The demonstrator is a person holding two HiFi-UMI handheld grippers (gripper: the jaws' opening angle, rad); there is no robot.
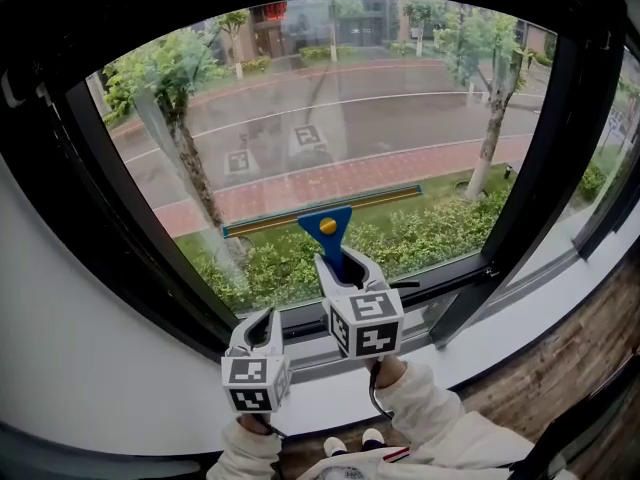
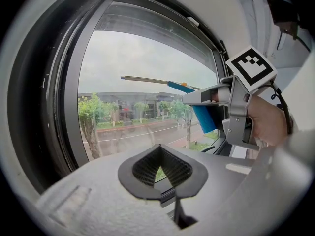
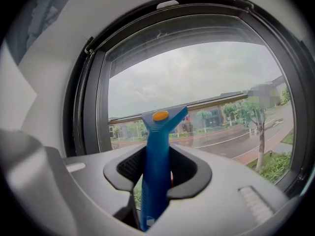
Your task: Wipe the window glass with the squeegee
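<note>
A big window with a dark frame [image 1: 100, 198] fills the upper part of the head view, set in a white wall above a pale sill [image 1: 180, 368]. Beyond the window glass [image 1: 330, 108] lie a wet road, red paving, street trees and a green hedge. A strip of wooden floor [image 1: 580, 358] shows at the lower right of the frame. The squeegee [image 1: 328, 230] sits just below the centre of the picture, its blue handle pointing up and its long thin blade [image 1: 300, 218] lying roughly level across the lower part of the pane, against the glass as far as I can tell. The right hand-held gripper [image 1: 342, 268] is clamped on that handle. In its own view the blue shaft [image 3: 156, 166] stands upright between the two dark pads, with the yellow button at the top of the handle above them. The left hand-held gripper [image 1: 262, 326] hangs lower and to the left of the right one, near the sill and apart from the squeegee. In its own view the jaws are closed tip to tip with nothing between them [image 2: 161, 168], and the glass shows through the small hollow they leave. White sleeves [image 1: 440, 408] reach in from the bottom edge.
</note>
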